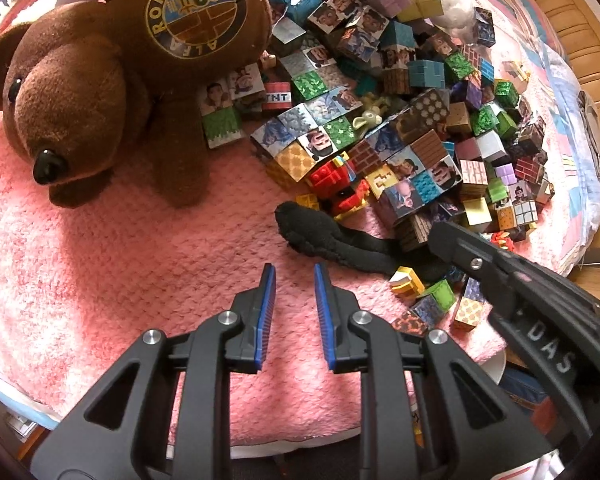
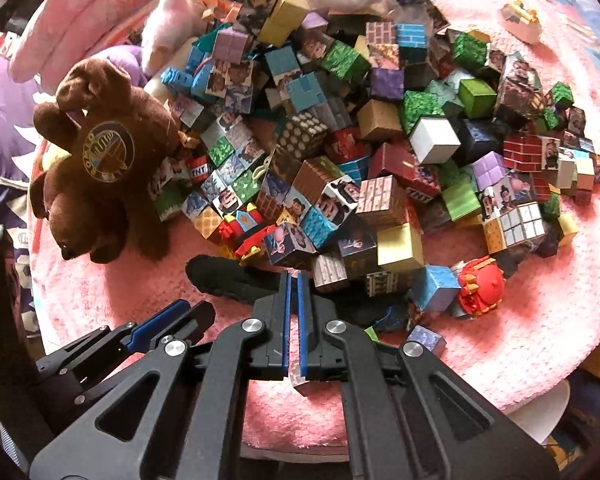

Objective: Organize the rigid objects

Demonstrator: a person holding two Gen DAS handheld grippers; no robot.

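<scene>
Left tongs (image 1: 295, 268): we hold them spread over bare pink blanket (image 1: 120, 272), nothing between the pads.
Right tongs (image 2: 294, 276): we see them nearly pressed together; a thin printed scrap shows low between the pads, what it is we cannot tell.
Blocks (image 2: 380, 140): heaped just beyond the right tongs.
Black soft toy (image 2: 228, 280): at the heap's near edge.
Brown bear (image 1: 100, 80): left of the heap.

Two matching handheld grippers, the left gripper (image 1: 295, 270) and the right gripper (image 2: 294, 278): matte black moulded linkage arms with triangular cut-outs, round silver pivot screws behind the fingers, ribbed blue pads lining each finger's inner face, and raised lettering "DAS" on the side housing.
</scene>
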